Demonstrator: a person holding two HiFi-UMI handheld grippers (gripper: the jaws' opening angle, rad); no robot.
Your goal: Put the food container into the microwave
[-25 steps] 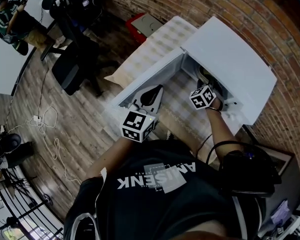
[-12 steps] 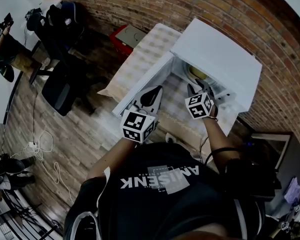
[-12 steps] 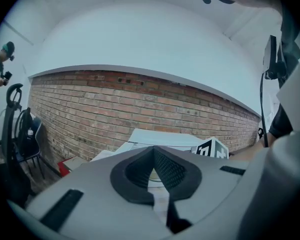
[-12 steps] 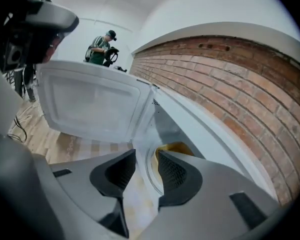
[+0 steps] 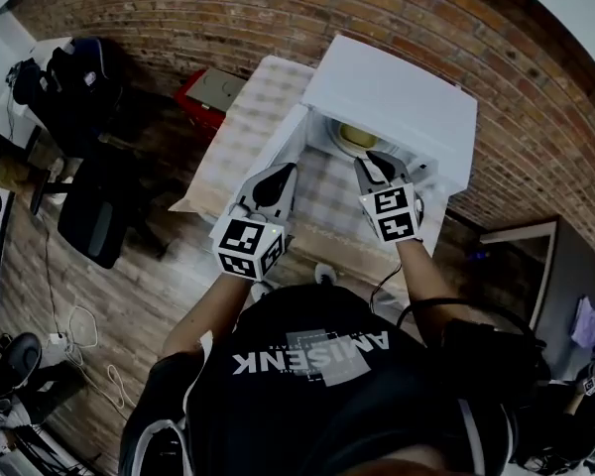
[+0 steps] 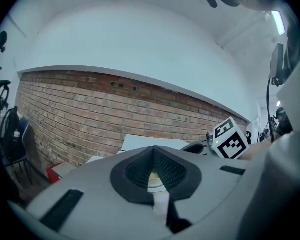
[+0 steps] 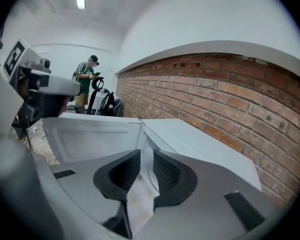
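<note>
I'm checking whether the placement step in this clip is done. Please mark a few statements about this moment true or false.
1. The door of the microwave stands open. True.
2. The food container sits inside the microwave. True.
3. The right gripper grips the food container. False: its jaws, which have just been closing, stand slightly apart with nothing between them.
4. The left gripper has its jaws wide apart. False: they are together and empty.
5. A plain white wall stands behind the microwave. False: it is a brick wall.
</note>
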